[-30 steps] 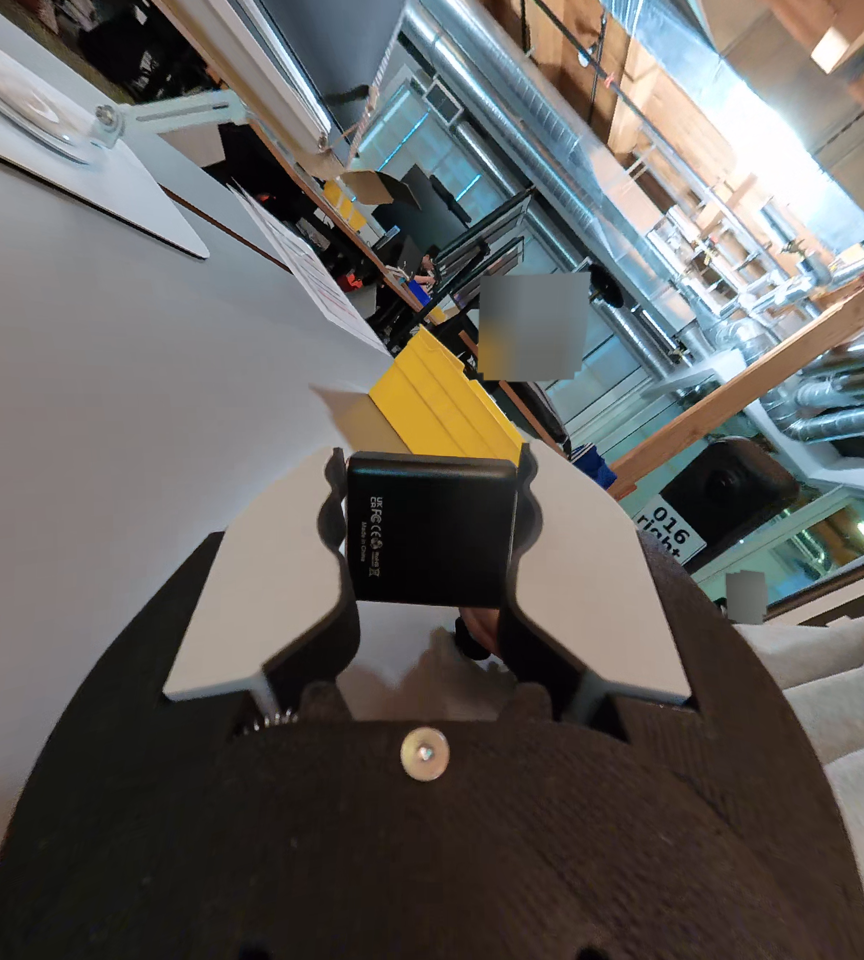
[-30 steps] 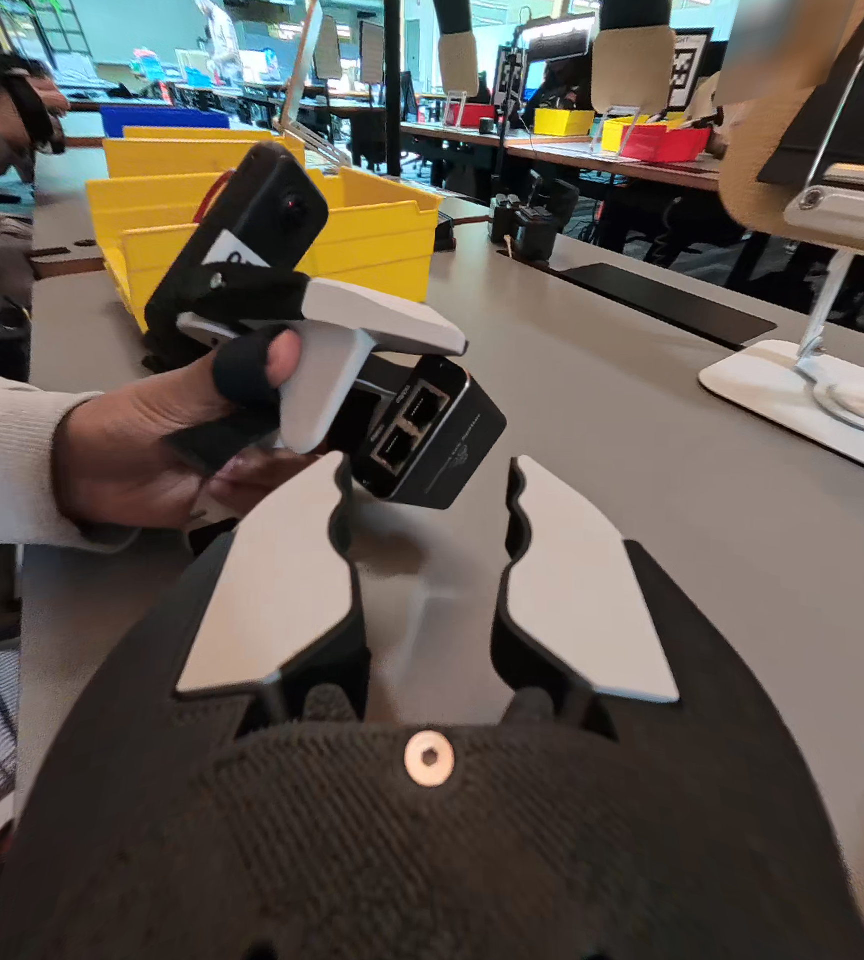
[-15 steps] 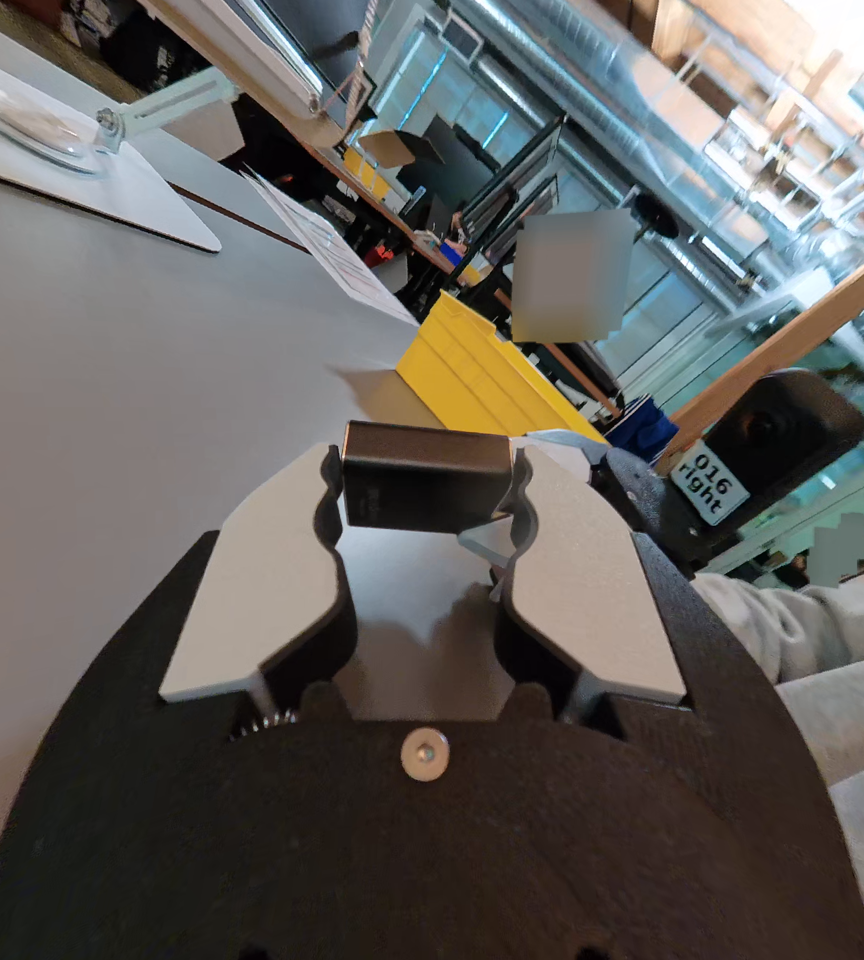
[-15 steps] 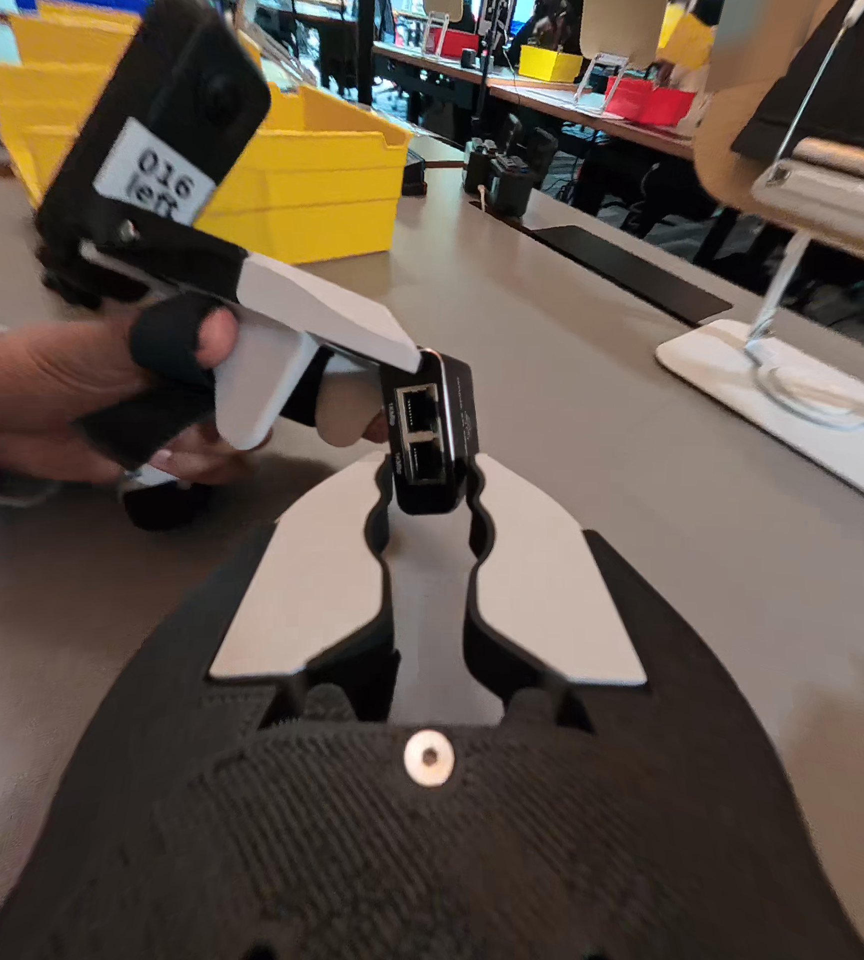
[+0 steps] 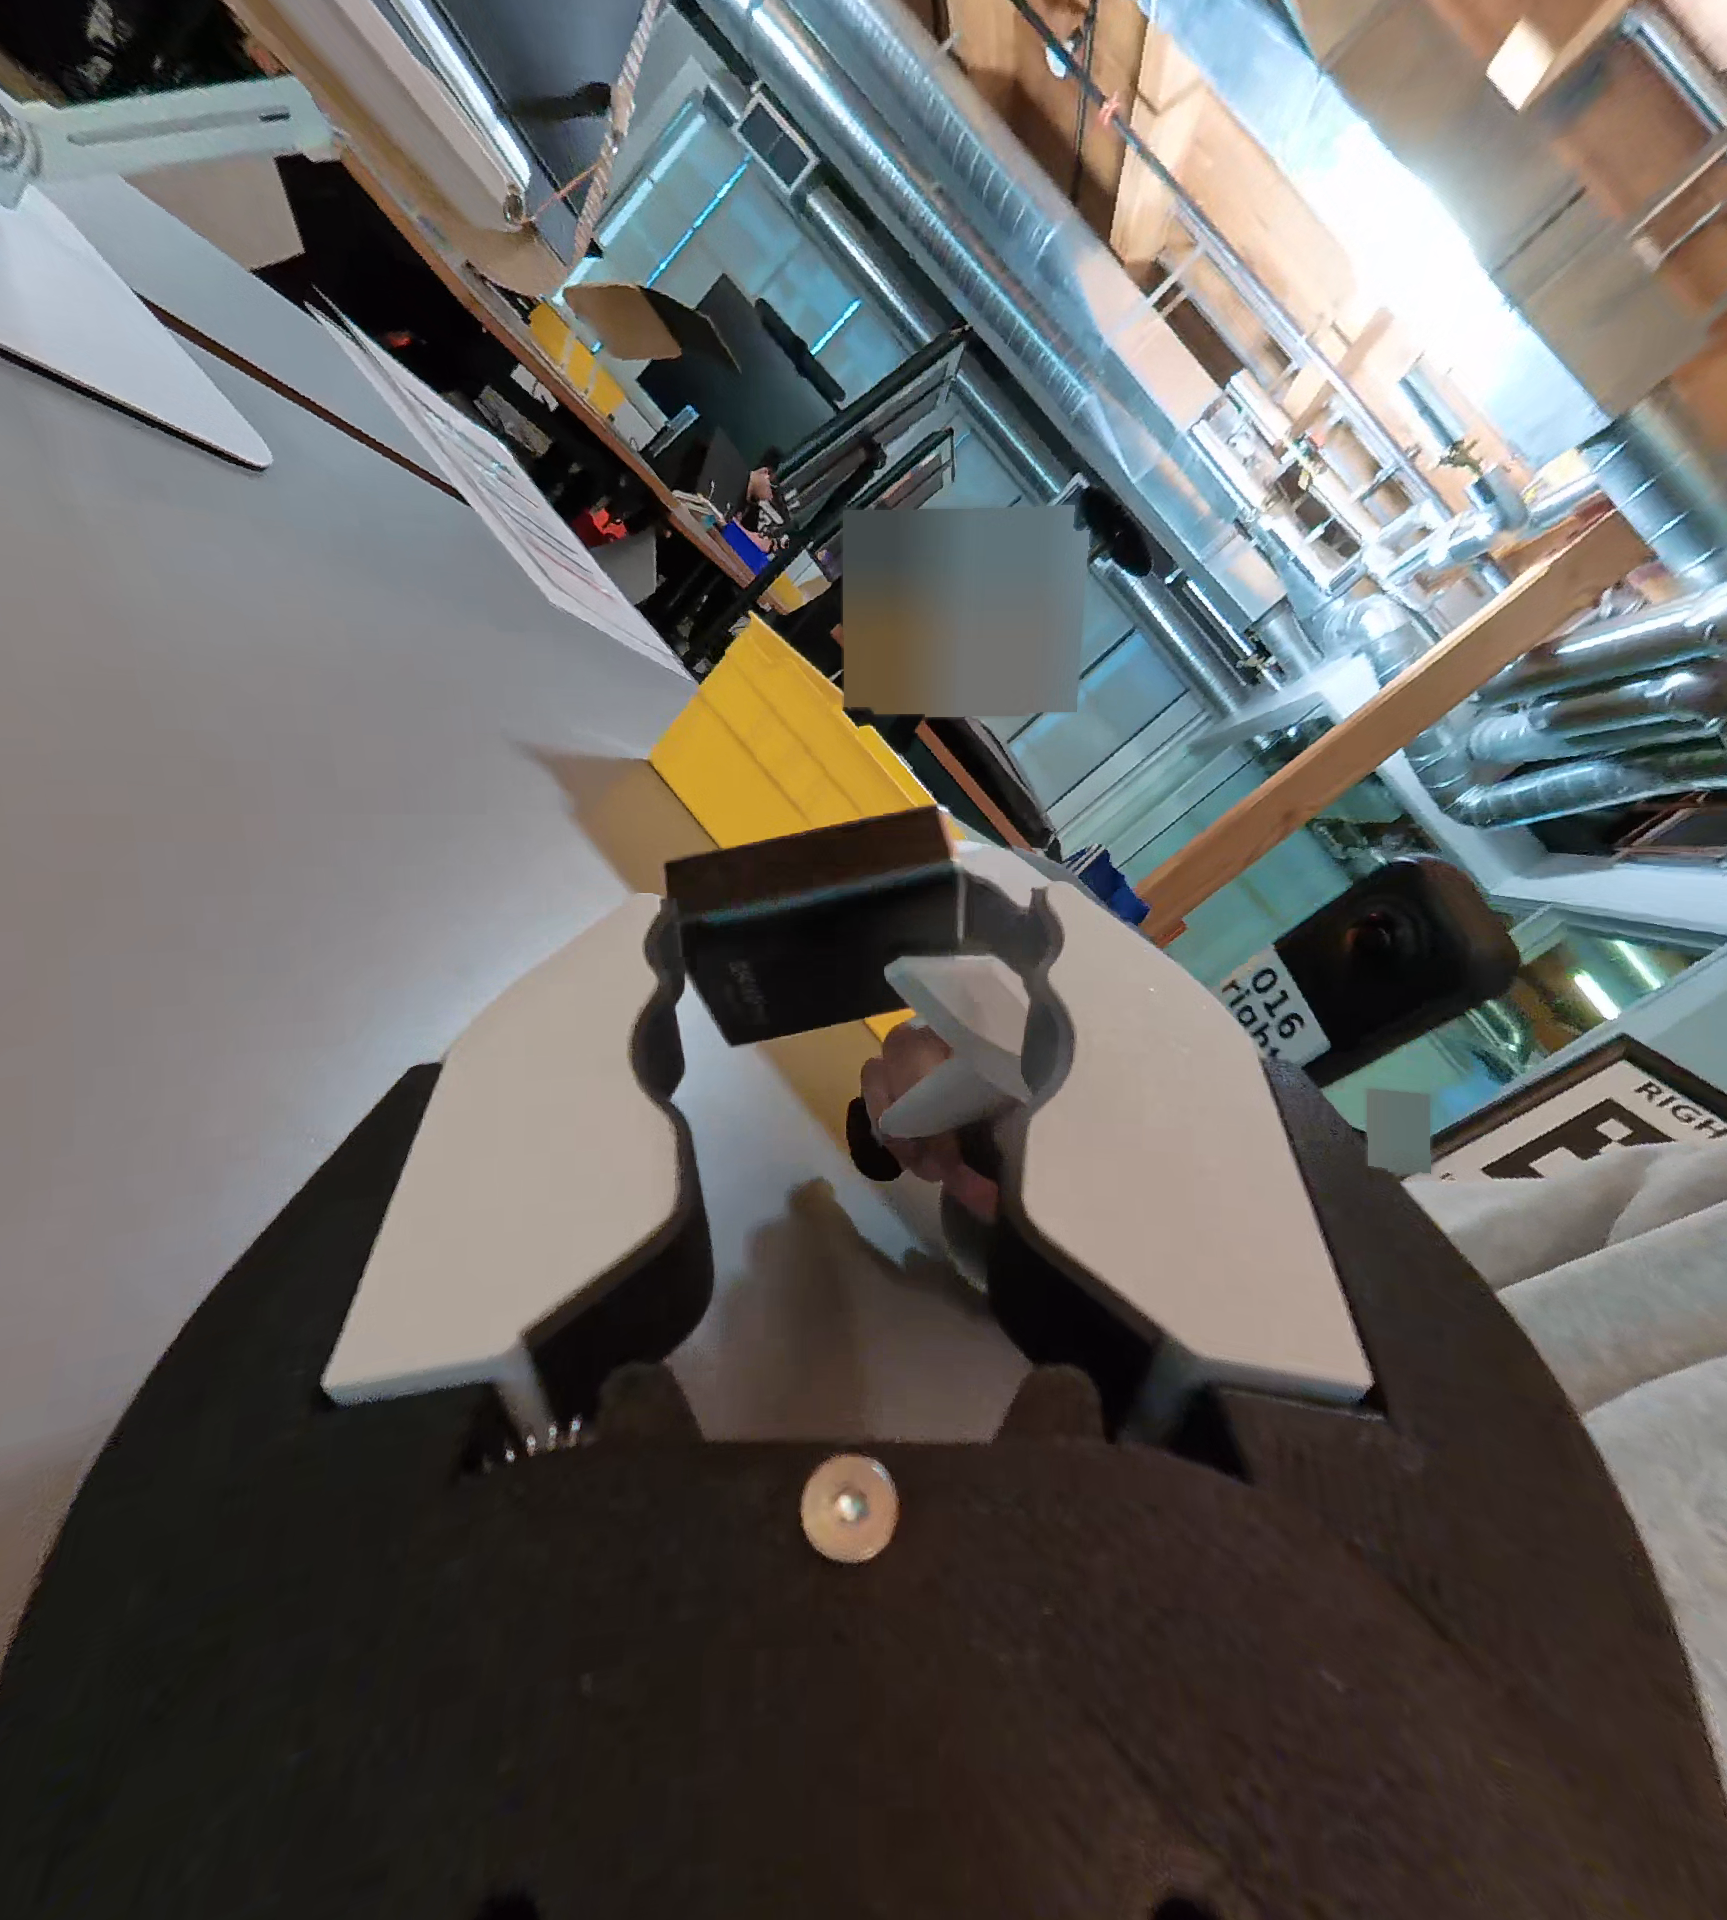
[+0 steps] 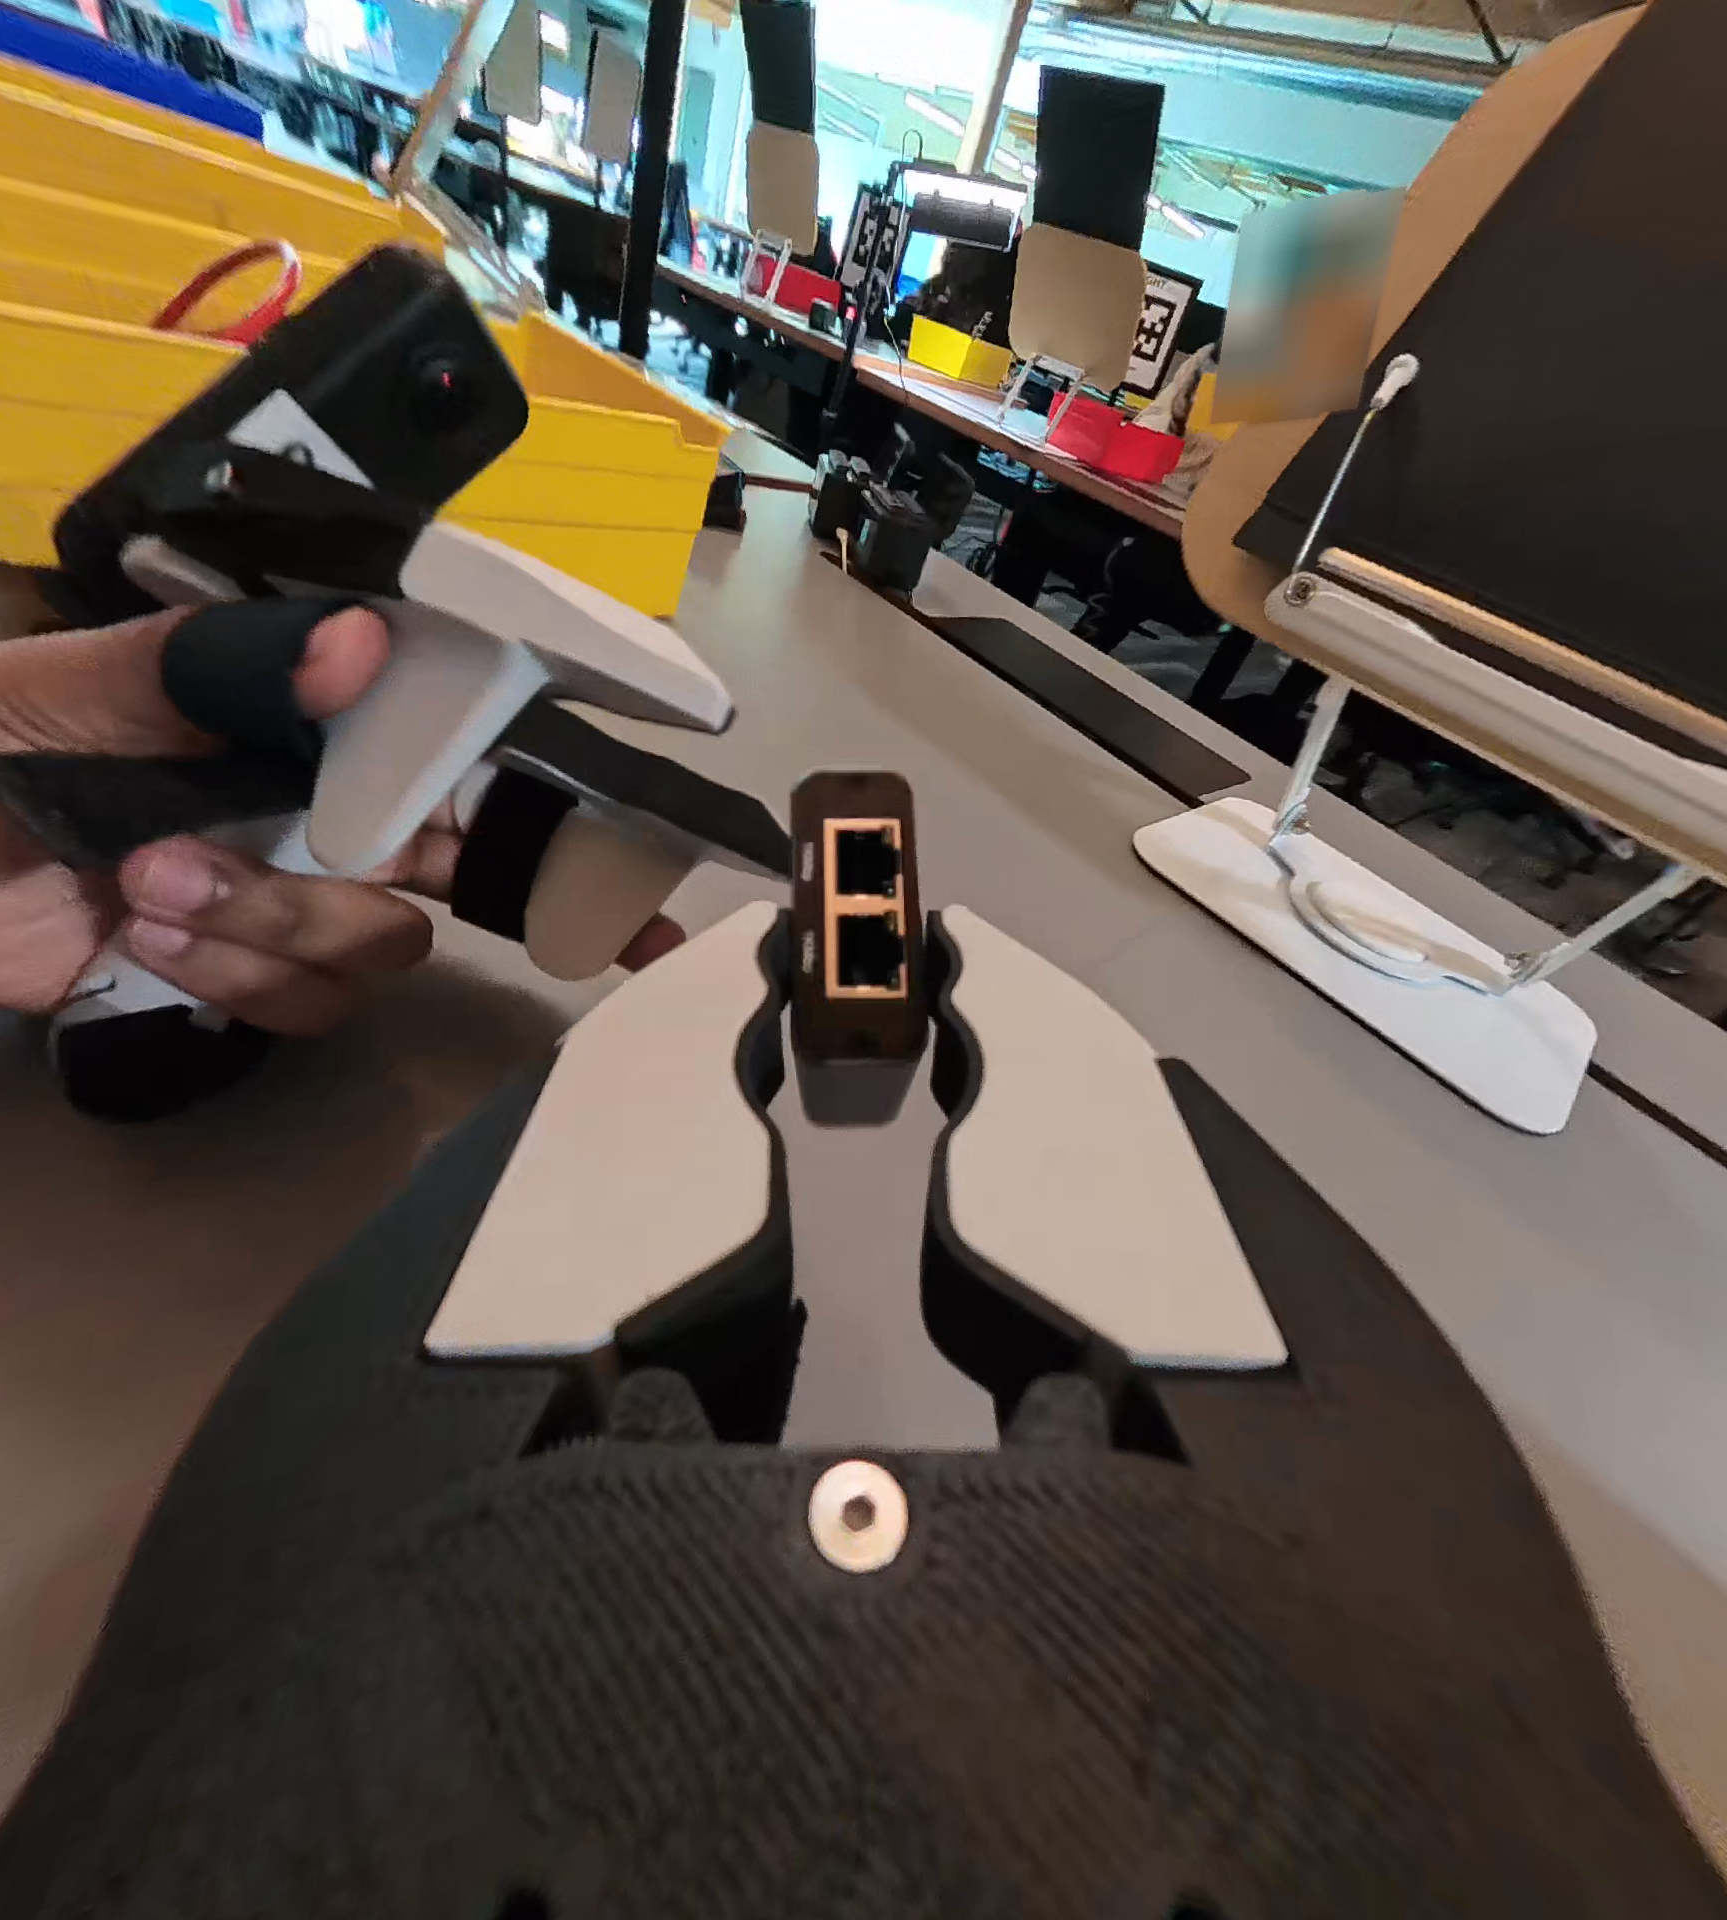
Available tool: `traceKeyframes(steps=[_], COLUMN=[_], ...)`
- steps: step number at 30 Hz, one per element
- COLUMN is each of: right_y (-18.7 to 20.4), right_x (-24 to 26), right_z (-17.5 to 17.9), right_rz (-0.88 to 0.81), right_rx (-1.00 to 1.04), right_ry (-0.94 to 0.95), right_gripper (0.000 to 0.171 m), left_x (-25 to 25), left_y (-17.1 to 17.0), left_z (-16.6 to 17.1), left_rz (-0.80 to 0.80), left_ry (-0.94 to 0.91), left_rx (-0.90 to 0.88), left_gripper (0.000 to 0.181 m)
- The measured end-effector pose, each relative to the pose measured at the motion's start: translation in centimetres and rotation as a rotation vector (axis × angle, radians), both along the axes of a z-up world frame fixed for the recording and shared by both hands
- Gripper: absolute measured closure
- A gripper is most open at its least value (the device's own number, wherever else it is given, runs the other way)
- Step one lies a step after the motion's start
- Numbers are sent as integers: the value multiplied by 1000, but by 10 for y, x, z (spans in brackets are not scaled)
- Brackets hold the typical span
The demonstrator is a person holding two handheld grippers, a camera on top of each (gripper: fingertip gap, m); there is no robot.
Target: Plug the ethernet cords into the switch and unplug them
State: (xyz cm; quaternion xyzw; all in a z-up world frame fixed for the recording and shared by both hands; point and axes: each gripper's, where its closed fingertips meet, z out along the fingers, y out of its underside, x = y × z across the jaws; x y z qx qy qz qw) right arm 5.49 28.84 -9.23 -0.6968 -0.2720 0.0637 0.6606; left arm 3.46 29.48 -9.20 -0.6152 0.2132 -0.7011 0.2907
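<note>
The grey bench (image 6: 1254,1195) fills most of what I see, and at its far side stand yellow bins (image 6: 578,488); a red loop shows behind them, but I cannot tell if it is a cord. On the right side of the bench is a white stand base (image 6: 1378,966) that carries a dark panel.

The right gripper (image 6: 857,961) has its fingers closed on the narrow sides of the switch (image 6: 854,925), a small black box held above the bench. Its two ports face the camera, one above the other, and both are empty.

The left gripper (image 5: 851,971) has its fingers spread. In its own view the switch (image 5: 807,945) sits between the tips without being pinched, and the right wrist view shows this gripper just beside the box, with a hand (image 6: 90,831) around its handle.

No ethernet cord is near the switch. I judge the task is only at its beginning: the switch is held ready, but all plugging and unplugging is left.
</note>
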Motion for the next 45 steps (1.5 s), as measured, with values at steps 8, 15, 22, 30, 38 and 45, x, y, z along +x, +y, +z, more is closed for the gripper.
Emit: traceKeyframes(steps=[8,15,22,30,38,45], right_y=[-7,-22,-26,-30,-8,-9], right_x=[0,-13,-13,-15,16,1], right_z=[21,36,40,40,38,27], right_rz=[110,357,476,547,393,382], right_rx=[2,-150,-274,-322,-312,-355], right_ry=[231,597,796,850,968,877], right_gripper=[147,147,147,146,136,126], left_x=[12,17,23,20,4,-8], left_y=[-19,-34,-68,-71,-19,-3], left_z=[-7,-5,1,4,7,16], left_rz=[-152,-157,-258,-285,79,268], left_ry=[-11,43,52,40,212,290], left_rx=[-107,92,291,316,579,770], left_gripper=[108,107,127,156,157,156])
